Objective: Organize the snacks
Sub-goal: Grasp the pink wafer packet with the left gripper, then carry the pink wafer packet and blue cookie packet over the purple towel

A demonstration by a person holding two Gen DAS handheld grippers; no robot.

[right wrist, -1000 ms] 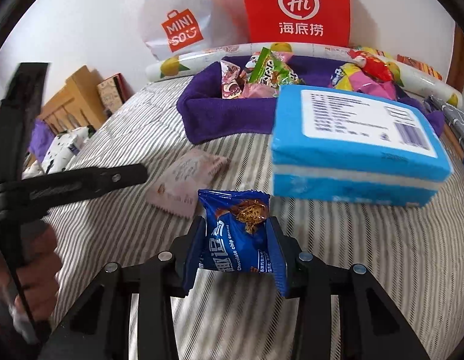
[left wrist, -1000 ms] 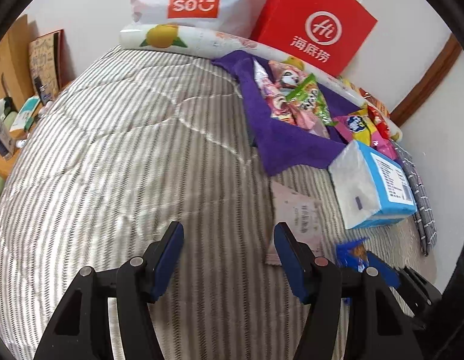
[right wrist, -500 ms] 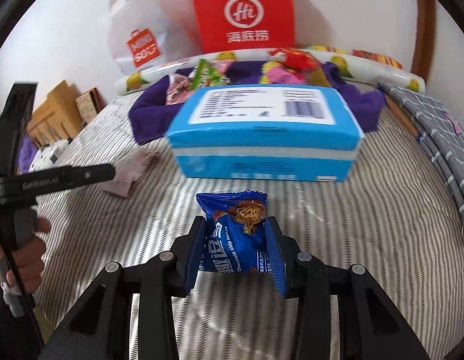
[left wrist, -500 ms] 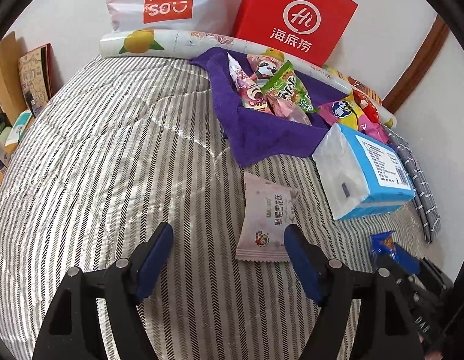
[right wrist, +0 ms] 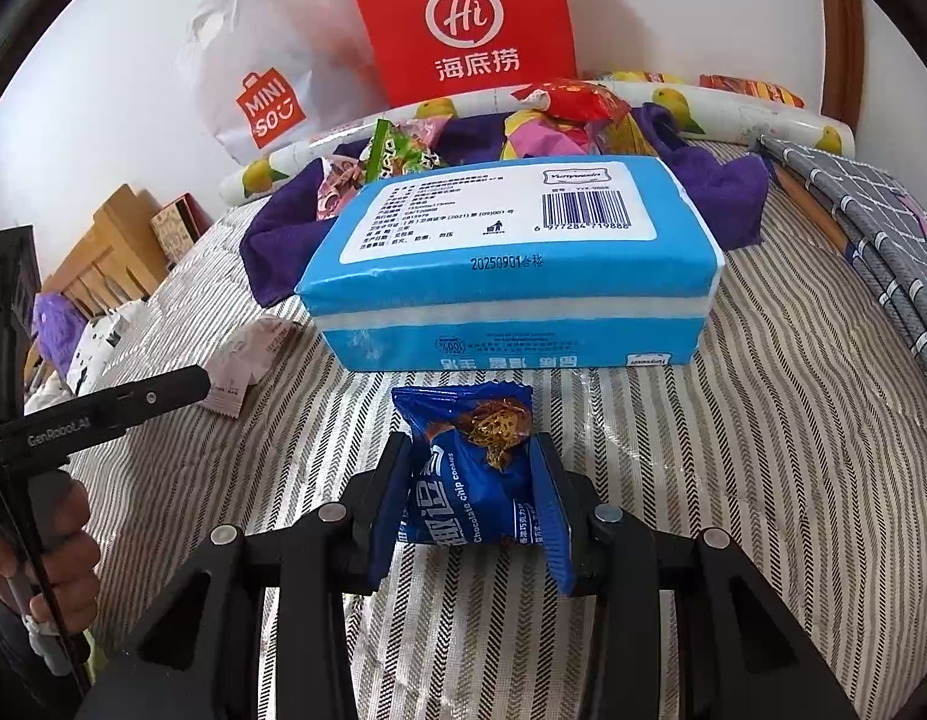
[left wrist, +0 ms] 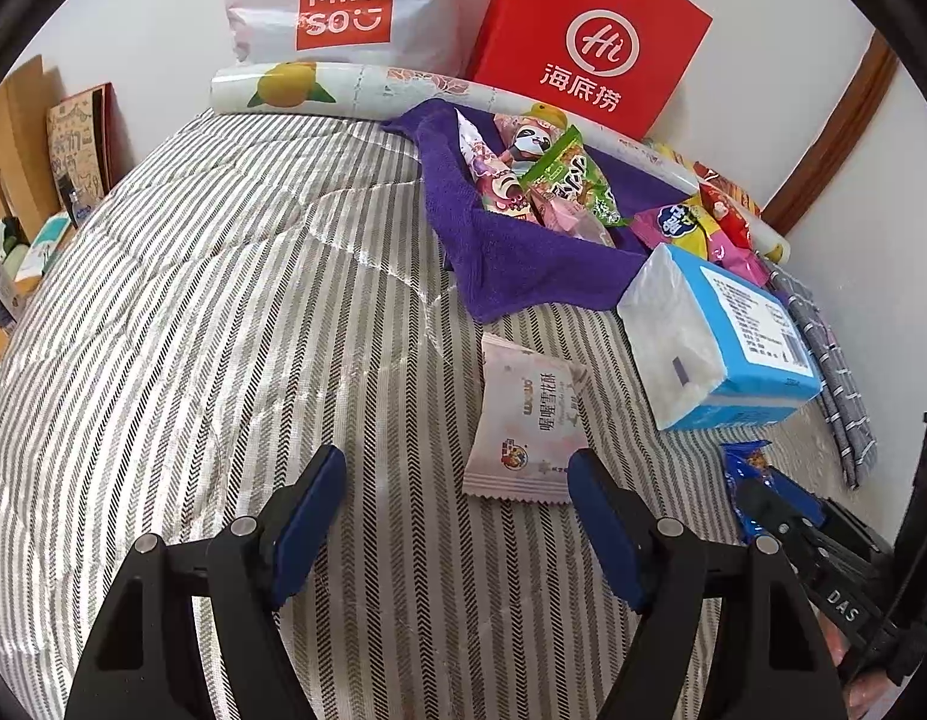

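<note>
My right gripper (right wrist: 470, 450) is shut on a blue chocolate chip cookie packet (right wrist: 466, 474), held just above the striped bedspread in front of a blue tissue pack (right wrist: 505, 264). That packet (left wrist: 742, 471) also shows at the right edge of the left wrist view. My left gripper (left wrist: 457, 474) stands open over the bedspread, with a pale pink snack packet (left wrist: 526, 426) lying flat just ahead of its right finger, untouched. Behind it, a purple towel (left wrist: 511, 258) holds several snack packets (left wrist: 547, 180).
A white shopping bag (left wrist: 337, 0) and a red paper bag (left wrist: 589, 36) lean on the wall behind a fruit-patterned roll (left wrist: 319, 90). Folded grey checked cloth (right wrist: 871, 228) lies on the right. Wooden furniture and boxes (left wrist: 19, 138) stand left of the bed.
The left jaws have widened and the pink packet now lies near the right finger. The right gripper carried the cookie packet rightward, so the tissue pack is now straight ahead.
</note>
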